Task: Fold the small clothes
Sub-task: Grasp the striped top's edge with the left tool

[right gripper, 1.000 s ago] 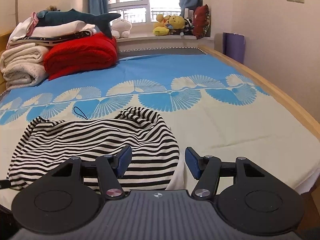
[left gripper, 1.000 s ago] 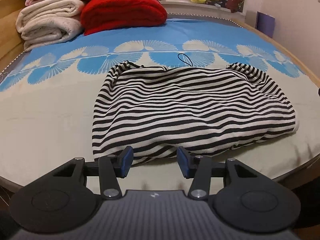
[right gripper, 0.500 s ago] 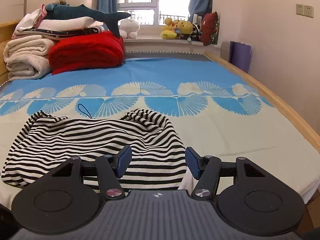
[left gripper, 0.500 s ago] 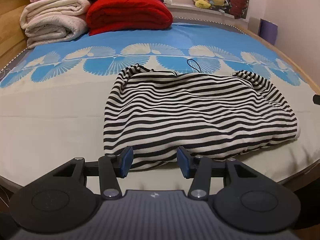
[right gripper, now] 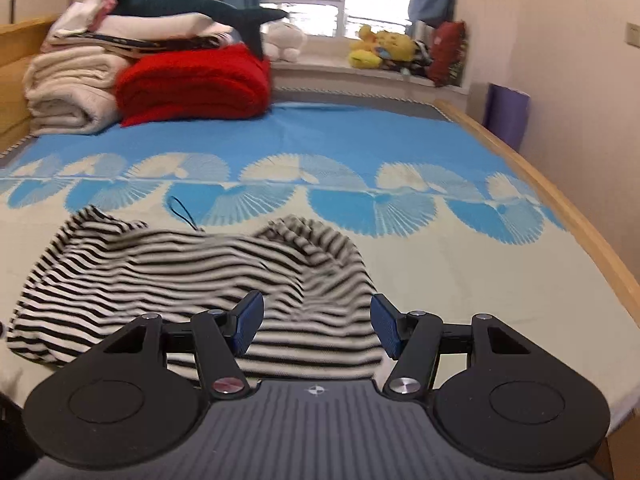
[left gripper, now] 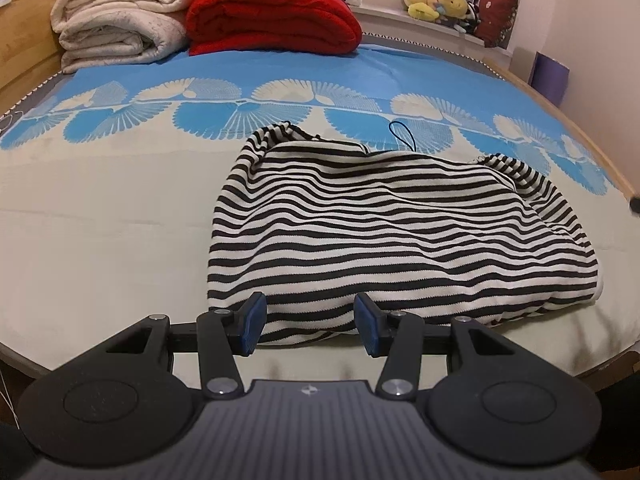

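The striped top (left gripper: 400, 240) lies flat on the bed (left gripper: 100, 240), near its front edge. It looks soft, light and floppy. Both the left gripper (left gripper: 308, 320) and right gripper (right gripper: 316, 326) hover with fingers spread, empty; its near hem corners seem the best hold.

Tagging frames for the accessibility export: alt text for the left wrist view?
An open left hand-held gripper hovers at the near hem of a black-and-white striped garment lying flat on a bed with a blue-and-cream fan-pattern sheet. Behind it sit a folded red blanket, cream blankets and plush toys on the windowsill.
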A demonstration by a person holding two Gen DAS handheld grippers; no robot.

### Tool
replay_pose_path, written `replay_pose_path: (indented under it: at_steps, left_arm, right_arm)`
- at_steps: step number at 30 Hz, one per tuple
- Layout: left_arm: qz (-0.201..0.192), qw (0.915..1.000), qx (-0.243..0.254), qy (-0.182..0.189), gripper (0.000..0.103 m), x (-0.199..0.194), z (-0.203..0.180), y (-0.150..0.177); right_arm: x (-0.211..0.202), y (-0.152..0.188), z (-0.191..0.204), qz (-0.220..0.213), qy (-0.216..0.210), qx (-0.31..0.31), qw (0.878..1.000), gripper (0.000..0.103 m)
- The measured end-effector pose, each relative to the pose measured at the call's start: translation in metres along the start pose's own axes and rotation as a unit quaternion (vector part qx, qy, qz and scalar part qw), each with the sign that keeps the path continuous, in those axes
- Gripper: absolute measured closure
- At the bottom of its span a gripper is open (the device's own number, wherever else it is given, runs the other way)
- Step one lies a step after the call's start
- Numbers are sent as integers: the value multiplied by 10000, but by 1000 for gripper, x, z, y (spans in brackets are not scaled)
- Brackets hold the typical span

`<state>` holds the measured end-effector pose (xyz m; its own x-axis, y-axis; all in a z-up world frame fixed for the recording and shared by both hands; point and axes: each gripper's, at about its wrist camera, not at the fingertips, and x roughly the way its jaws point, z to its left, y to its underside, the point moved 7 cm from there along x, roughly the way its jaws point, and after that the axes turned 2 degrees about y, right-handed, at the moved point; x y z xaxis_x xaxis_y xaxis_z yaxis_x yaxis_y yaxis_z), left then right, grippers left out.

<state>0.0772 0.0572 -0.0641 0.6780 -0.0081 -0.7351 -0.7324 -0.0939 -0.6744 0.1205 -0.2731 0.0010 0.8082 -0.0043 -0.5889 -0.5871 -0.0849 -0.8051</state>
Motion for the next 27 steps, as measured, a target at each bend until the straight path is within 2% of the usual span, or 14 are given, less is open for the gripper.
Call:
replay_pose_path:
  at_steps: [4,10,12,15,17,21,24,27]
  left_arm:
    - [-24,9999,83,-64,49,6,-5,1]
    - [16,9998,-37,-196,49,15,-2,3]
    - [62,9994,-301,-178,49,18,2,3]
    - [177,9951,-968,1,49,24,14,3]
    - [351,9871,-1557,151,45,31,25,5]
    - [711,9612,-2648,313,44,53,46,13]
    - [836,9457,-3126,319,44,63,56,18]
    - [868,9318,-3512,313,31,69,65,20]
  right_arm:
    - [0,-10,-9,-178,-15,97,9998,41]
    - [15,20,-27,27,78,640,9979,41]
    - [17,28,-28,68,80,570,9983,41]
    - [18,35,-30,117,75,453,9989,41]
    - [17,38,-34,153,79,541,9984,41]
    - [17,41,-35,202,-13,653,9977,41]
    - [18,42,-32,186,-101,561,9982,41]
    - [19,42,-29,209,-167,491,9984,41]
